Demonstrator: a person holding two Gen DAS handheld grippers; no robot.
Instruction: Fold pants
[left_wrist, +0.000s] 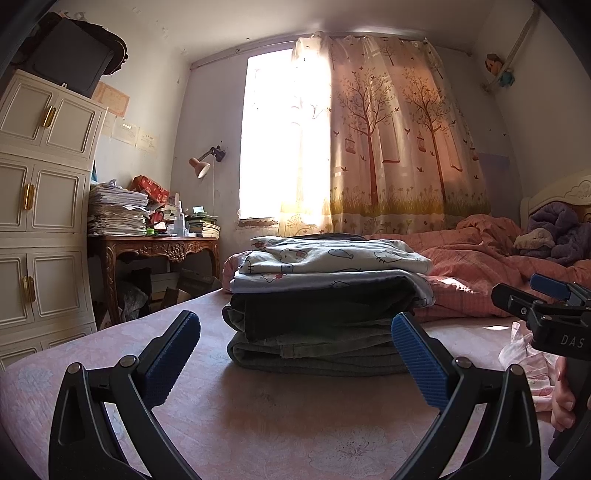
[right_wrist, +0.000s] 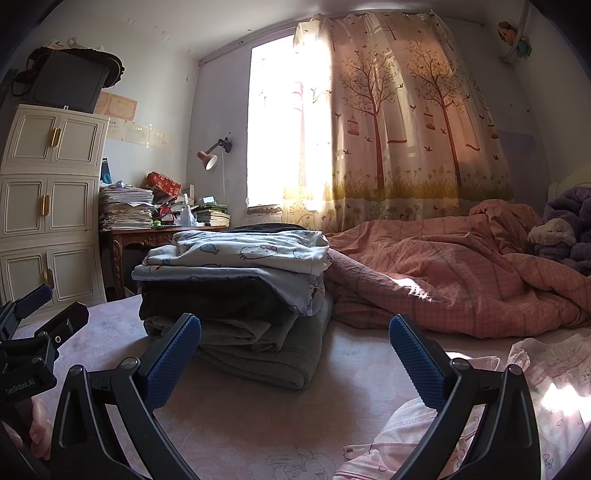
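Observation:
A stack of folded clothes (left_wrist: 325, 295) sits on the pink bed sheet (left_wrist: 258, 424), with grey pants at the bottom and cartoon-print white ones on top. It also shows in the right wrist view (right_wrist: 236, 295). My left gripper (left_wrist: 295, 354) is open and empty, low over the sheet just in front of the stack. My right gripper (right_wrist: 295, 358) is open and empty, to the right of the stack. Loose pink printed pants (right_wrist: 480, 417) lie crumpled on the sheet under and right of the right gripper; they show at the right edge of the left wrist view (left_wrist: 528, 362).
A rumpled pink plaid quilt (right_wrist: 461, 280) covers the bed's far right, with purple plush items (right_wrist: 569, 229) at the headboard. A white cabinet (left_wrist: 40, 206) and a cluttered wooden desk (left_wrist: 155, 247) stand left of the bed. A curtained window is behind.

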